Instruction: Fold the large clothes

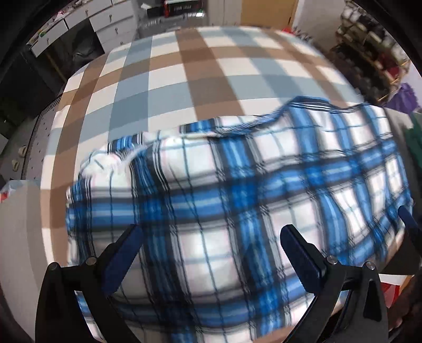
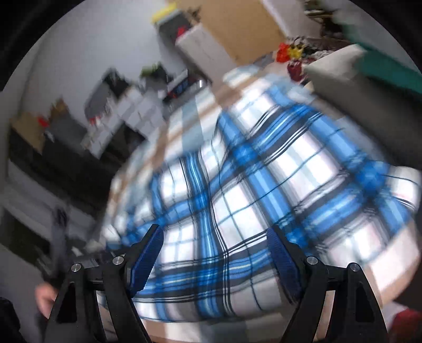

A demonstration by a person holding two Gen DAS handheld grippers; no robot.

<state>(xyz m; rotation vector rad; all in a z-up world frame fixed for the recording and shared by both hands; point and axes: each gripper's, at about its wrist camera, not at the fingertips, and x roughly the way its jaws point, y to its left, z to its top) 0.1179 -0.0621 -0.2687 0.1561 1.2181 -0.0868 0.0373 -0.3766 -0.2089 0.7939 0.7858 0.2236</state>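
Note:
A large blue, white and black plaid garment (image 1: 237, 200) lies spread on a table with a brown, grey-blue and white checked cloth (image 1: 168, 74). My left gripper (image 1: 209, 237) is open above the garment's near part, with nothing between its fingers. In the left wrist view a dark blue finger (image 1: 407, 219) of the other gripper shows at the garment's right edge. In the right wrist view the same garment (image 2: 263, 190) fills the middle, blurred by motion. My right gripper (image 2: 215, 245) is open above the garment's near edge and holds nothing.
White drawer units (image 1: 105, 23) and dark equipment stand beyond the table's far left. A shelf rack (image 1: 374, 47) stands at the far right. In the right wrist view a grey box (image 2: 343, 76) stands at the table's far right, with red and yellow items (image 2: 290, 52) behind.

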